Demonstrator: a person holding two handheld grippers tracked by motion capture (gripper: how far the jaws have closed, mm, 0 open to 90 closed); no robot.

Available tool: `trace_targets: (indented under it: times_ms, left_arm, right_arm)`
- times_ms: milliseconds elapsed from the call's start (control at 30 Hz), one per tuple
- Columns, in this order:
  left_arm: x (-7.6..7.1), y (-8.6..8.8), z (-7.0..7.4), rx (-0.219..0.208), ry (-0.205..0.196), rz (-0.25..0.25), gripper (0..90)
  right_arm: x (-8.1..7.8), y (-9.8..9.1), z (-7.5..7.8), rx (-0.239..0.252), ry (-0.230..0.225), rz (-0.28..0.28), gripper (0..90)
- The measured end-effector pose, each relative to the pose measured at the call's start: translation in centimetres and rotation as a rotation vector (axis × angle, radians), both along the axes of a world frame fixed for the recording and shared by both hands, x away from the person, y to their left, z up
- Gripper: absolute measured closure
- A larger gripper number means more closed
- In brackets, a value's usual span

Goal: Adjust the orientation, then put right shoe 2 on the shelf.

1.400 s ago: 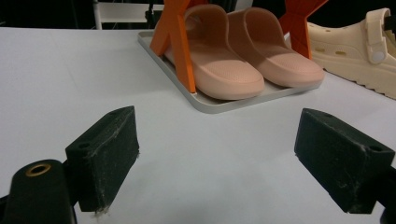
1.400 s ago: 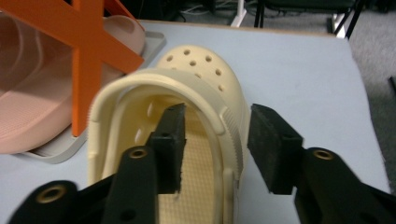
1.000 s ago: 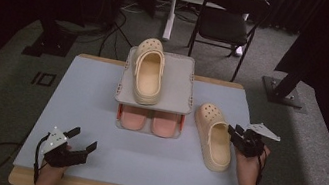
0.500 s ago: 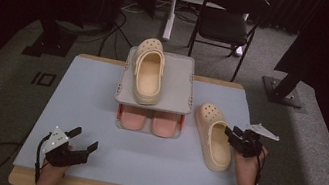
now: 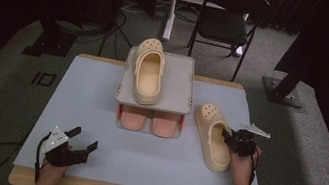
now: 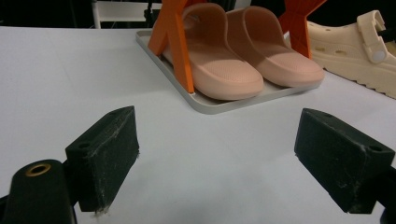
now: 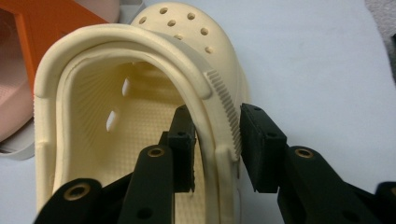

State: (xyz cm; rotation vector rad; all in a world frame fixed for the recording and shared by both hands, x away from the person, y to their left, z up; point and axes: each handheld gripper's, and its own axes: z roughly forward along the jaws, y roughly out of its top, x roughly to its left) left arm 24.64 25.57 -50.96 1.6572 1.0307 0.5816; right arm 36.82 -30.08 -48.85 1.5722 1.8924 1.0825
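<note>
A cream clog (image 5: 213,137) lies on the table, right of a two-tier shoe rack (image 5: 179,82). My right gripper (image 5: 237,140) grips its right side wall. In the right gripper view one jaw is inside the clog (image 7: 140,93), the other presses the ribbed outer edge, and the gripper (image 7: 217,126) is shut on the wall. A second cream clog (image 5: 148,72) rests on the rack's top shelf. A pair of pink slippers (image 5: 150,120) sits on the lower tray. My left gripper (image 5: 77,149) hovers open at the front left, holding nothing (image 6: 217,140).
The rack's orange leg (image 6: 177,46) and grey tray edge (image 6: 219,105) stand ahead of the left gripper, with the slippers (image 6: 233,60) behind. A black chair (image 5: 229,25) stands beyond the table (image 5: 91,95). Cables lie on the floor at left.
My right gripper has edged left onto the clog's side wall. The left gripper has barely shifted.
</note>
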Motion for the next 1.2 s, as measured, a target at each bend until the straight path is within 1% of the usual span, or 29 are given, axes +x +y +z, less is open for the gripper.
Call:
trace_targets:
  times_ms: [200, 433, 567, 667, 833, 967, 1033, 1100, 1200]
  left_arm:
    - [-0.1, 0.1, 0.0, -0.002, 0.0, 0.001, 13.5]
    - [-0.1, 0.2, 0.0, 0.001, 0.002, 0.004, 13.5]
    - [-0.2, 0.3, 0.1, 0.002, 0.001, 0.008, 13.5]
    - [-0.2, 0.3, 0.1, 0.0, 0.001, 0.009, 13.5]
    - [-0.2, 0.3, 0.1, 0.0, 0.001, 0.008, 13.5]
    - [-0.2, 0.3, 0.1, -0.001, 0.001, 0.008, 13.5]
    - [-0.2, 0.2, 0.1, -0.001, 0.001, 0.006, 13.5]
    - [-0.2, 0.2, 0.1, -0.002, -0.001, 0.008, 13.5]
    - [-0.2, 0.2, 0.1, -0.001, 0.001, 0.008, 13.5]
  right_arm:
    - [0.0, 0.3, 0.0, -0.036, -0.006, -0.011, 71.5]
    - [0.0, 0.3, 0.1, -0.043, -0.006, -0.01, 72.9]
    - [0.0, 0.3, 0.2, -0.05, -0.014, -0.01, 74.3]
    - [0.0, 0.4, 0.4, -0.058, -0.029, -0.022, 75.0]
    - [0.1, 0.4, 0.9, -0.055, -0.032, -0.025, 75.4]
    - [0.1, 0.4, 1.9, -0.046, -0.048, -0.031, 75.9]
    - [0.0, 0.4, 2.4, -0.049, -0.053, -0.029, 75.9]
    - [0.0, 0.6, 3.0, -0.064, -0.062, -0.023, 76.1]
    - [0.0, 1.0, 3.8, -0.068, -0.069, -0.015, 76.2]
